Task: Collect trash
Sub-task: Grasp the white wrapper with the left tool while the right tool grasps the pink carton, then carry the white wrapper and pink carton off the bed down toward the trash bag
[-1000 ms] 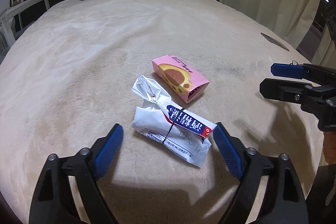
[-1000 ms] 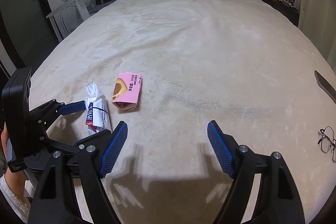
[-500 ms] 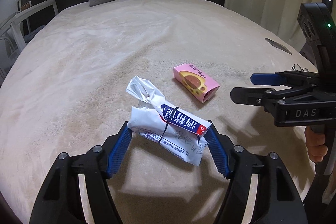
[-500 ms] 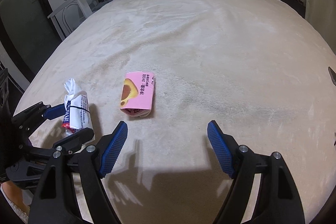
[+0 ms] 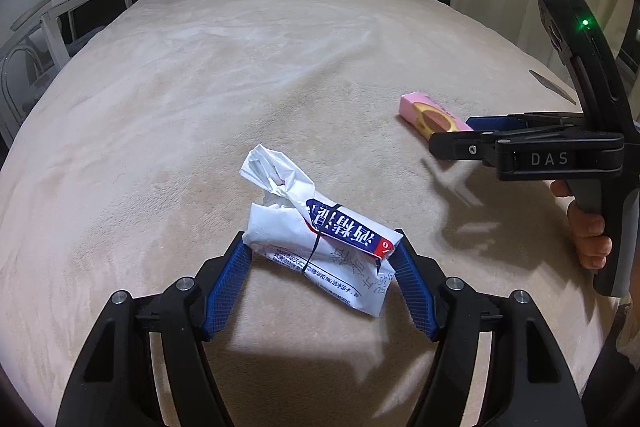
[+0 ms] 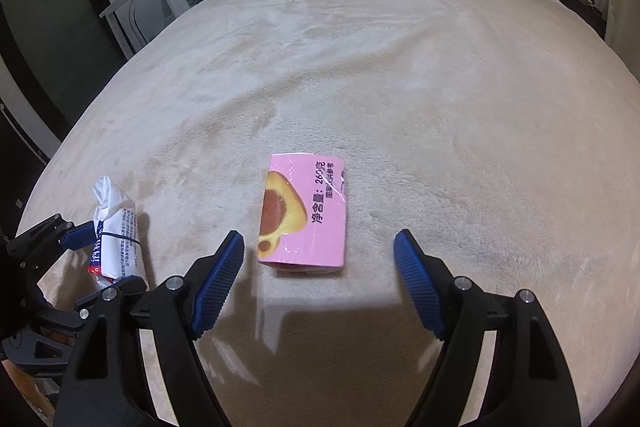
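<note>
Left gripper (image 5: 322, 275) now closed in around white packet (image 5: 320, 241) on bed (image 5: 280, 67), pads touching both ends; lift likely next. Right gripper (image 6: 318, 267) moved up to pink box (image 6: 306, 213), jaws open, not touching.

Your right gripper (image 6: 319, 259) hung wide apart over the beige bed (image 6: 400, 75), its blue pads (image 6: 218, 281) flanking the pink box's (image 6: 304, 215) near end, while your left gripper (image 6: 102, 255) pinched the white packet (image 6: 116, 231).
</note>
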### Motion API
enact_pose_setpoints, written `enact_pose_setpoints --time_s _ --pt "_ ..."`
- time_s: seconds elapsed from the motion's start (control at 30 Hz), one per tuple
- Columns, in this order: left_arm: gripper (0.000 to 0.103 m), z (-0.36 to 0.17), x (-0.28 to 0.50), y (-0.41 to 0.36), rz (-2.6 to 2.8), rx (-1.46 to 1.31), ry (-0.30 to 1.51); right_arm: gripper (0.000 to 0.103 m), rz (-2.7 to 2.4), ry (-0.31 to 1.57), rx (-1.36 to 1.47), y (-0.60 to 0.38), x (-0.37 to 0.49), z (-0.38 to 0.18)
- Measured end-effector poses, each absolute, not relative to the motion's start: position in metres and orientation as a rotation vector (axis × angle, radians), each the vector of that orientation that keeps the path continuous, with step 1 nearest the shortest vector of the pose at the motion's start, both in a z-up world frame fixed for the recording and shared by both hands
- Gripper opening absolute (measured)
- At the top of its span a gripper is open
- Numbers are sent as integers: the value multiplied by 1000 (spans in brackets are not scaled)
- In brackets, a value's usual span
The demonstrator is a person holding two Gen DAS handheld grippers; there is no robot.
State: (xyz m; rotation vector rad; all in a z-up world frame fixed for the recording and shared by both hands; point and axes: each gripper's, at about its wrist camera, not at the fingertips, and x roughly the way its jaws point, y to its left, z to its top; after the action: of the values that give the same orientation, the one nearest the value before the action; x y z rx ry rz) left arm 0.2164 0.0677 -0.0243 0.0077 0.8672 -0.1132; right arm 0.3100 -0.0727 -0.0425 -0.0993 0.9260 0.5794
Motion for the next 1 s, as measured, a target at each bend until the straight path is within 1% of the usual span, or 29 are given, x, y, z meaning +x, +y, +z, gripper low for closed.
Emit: enact_pose_setpoints --time_s 0.03,0.07,0.1,0.13,0.2,0.23,0.67,1.0 --pt "69 -24 215 69 -112 11 867 73 577 921 -105 -72 310 -43" --pt "69 -23 214 70 -111 13 866 70 576 914 -113 -71 310 -42" --pt "69 -23 213 71 -111 14 864 63 570 910 -124 -71 311 -43" --pt "69 -22 212 72 -112 15 864 60 563 911 -135 -71 312 -43" --pt "69 -22 211 73 -116 16 863 46 585 912 -122 -74 313 -44" --pt "69 -23 210 73 -117 19 863 40 611 915 -104 -76 313 -43" --pt "69 -9 205 56 -137 12 809 39 611 824 -165 -79 284 -22" --pt "69 -2 186 45 -161 -13 776 39 613 779 -112 -103 255 -8"
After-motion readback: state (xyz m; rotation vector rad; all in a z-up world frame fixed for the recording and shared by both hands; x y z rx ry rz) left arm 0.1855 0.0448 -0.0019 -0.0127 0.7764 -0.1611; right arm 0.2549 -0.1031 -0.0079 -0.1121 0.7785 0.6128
